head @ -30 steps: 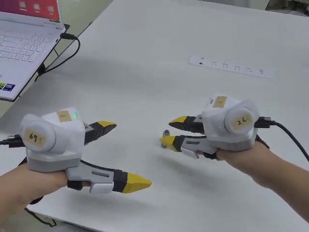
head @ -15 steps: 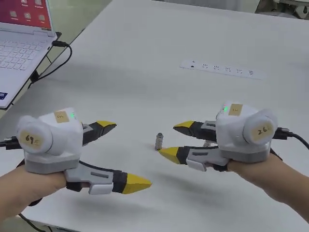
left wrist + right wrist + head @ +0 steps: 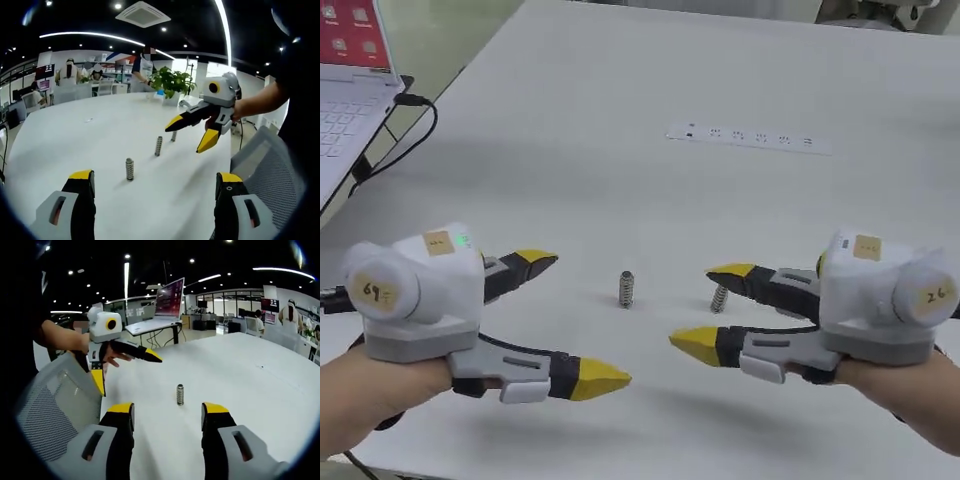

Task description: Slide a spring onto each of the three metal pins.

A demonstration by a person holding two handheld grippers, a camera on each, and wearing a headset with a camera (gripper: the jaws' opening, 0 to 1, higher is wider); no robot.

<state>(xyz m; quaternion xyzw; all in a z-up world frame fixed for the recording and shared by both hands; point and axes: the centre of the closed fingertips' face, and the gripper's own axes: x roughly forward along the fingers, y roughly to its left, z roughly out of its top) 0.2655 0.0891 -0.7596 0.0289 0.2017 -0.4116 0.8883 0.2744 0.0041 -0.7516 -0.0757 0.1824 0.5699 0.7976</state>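
Three springs stand upright in a row on the white worktop point(image 3: 620, 180), long axes vertical. From the left gripper view: nearest spring point(image 3: 129, 169), middle spring point(image 3: 158, 146), far spring point(image 3: 173, 136). Each is a short grey metal coil. Left gripper point(image 3: 590, 318): jaws wide apart, holding nothing. Right gripper point(image 3: 690, 304): jaws apart, empty, tips near the far spring.

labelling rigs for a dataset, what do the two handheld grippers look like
Both are white rounded housings with black jaws ending in yellow pointed tips. The left gripper carries a round tan sticker reading 69 and a green light; the right gripper has a round sticker reading 26.
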